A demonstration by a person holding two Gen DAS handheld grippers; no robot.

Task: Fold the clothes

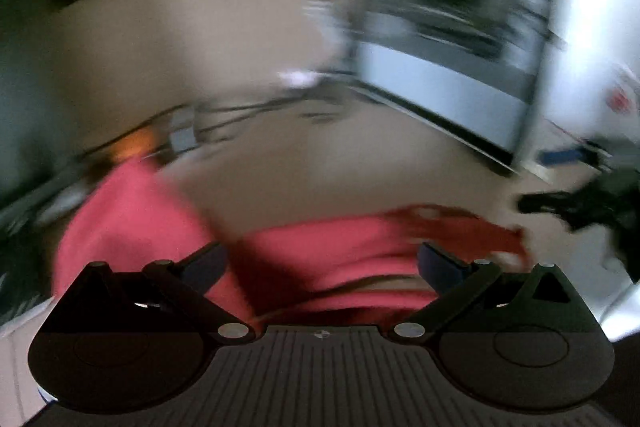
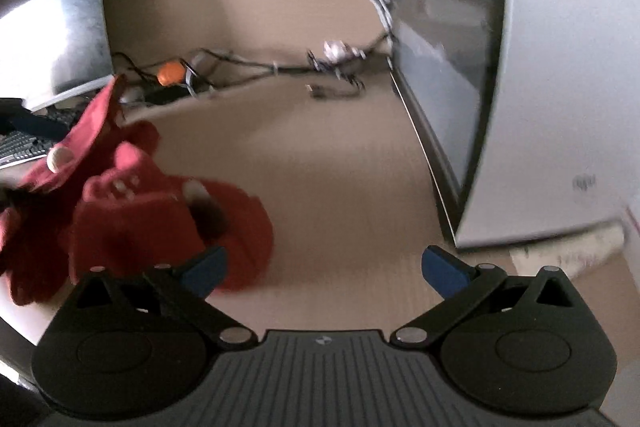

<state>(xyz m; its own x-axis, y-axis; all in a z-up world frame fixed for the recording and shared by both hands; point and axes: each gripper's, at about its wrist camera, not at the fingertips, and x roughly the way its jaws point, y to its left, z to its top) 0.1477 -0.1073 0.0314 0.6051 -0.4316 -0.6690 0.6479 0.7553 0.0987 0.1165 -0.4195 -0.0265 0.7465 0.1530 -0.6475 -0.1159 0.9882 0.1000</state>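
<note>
Red garment point(image 2: 160, 227) left of open right gripper point(image 2: 324, 267)

Looks like an office or lab workspace rather than a home. A tan desk point(image 2: 320, 155) runs to a tan wall, with a tangle of cables point(image 2: 256, 67) along its back edge, an orange object point(image 2: 170, 73) among them, and a keyboard point(image 2: 24, 143) at the left. A white cabinet point(image 2: 560, 87) with a dark glass front point(image 2: 440, 67) stands at the right; the left wrist view is too blurred to add detail.
</note>
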